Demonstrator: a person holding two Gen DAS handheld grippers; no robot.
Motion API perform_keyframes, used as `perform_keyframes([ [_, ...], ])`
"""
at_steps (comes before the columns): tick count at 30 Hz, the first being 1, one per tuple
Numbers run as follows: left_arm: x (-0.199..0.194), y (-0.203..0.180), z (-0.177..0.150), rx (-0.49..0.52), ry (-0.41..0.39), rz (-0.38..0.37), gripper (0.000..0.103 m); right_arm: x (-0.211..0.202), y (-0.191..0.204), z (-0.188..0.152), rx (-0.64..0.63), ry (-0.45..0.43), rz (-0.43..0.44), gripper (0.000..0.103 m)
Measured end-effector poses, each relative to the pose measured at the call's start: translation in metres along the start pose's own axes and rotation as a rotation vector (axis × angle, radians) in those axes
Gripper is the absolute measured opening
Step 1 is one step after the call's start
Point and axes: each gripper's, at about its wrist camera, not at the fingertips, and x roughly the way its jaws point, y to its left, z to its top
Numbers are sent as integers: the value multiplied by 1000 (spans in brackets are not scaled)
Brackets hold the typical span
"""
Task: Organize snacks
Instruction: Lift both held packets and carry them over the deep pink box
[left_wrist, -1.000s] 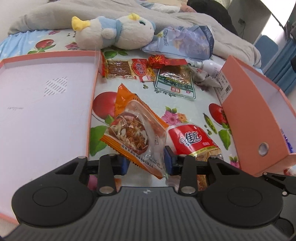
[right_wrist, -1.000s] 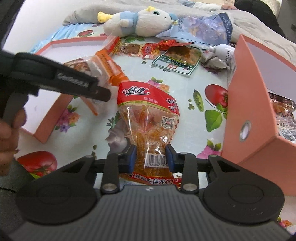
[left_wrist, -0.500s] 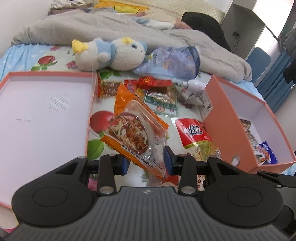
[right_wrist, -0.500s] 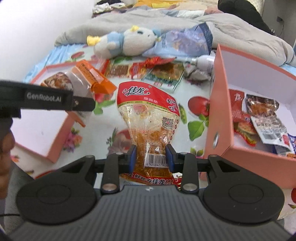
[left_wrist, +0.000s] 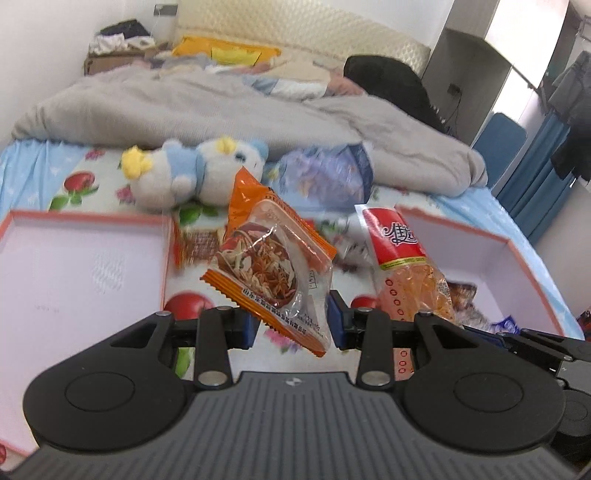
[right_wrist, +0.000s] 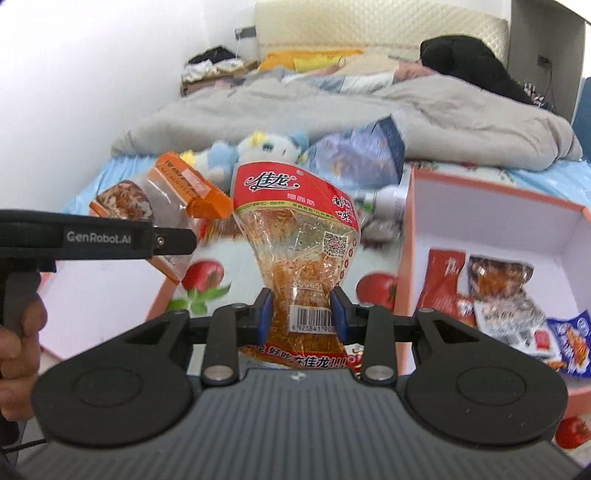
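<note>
Both grippers were mid-carry, each with a snack lifted clear of the bedsheet. The left gripper (left_wrist: 291, 325) was clamped on the lower corner of an orange packet (left_wrist: 271, 271), which stood tilted above the gap between the two boxes. The right gripper (right_wrist: 301, 314) pinched a red-topped clear bag (right_wrist: 301, 236) at its narrow waist, holding it upright.

The next move, I judged, was to swing each snack over the open box (right_wrist: 495, 221) on the right (already holding several packets) and let go above a bare patch of its floor, clearing the near wall first.

Farther off lay the shallow empty lid (left_wrist: 81, 258), loose snacks on the sheet, a plush toy (left_wrist: 192, 171) and a grey blanket (left_wrist: 240, 107); none blocked the path.
</note>
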Motion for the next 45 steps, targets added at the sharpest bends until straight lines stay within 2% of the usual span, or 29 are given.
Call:
perform_keyframes([
  [16, -9, -64, 61, 41, -93, -81, 43, -39, -61, 57, -3, -198, -115, 36],
  [25, -5, -116, 76, 94, -113, -135, 43, -57, -96, 67, 2, -252, -182, 36],
  [32, 24, -161, 68, 138, -51, -183, 43, -52, -130, 52, 55, -198, -231, 37],
  [38, 63, -190, 48, 183, 35, -182, 43, -34, -170, 26, 108, -92, -283, 37],
  [45, 96, -211, 24, 201, 128, -184, 43, -18, -208, -9, 194, 26, -299, 37],
])
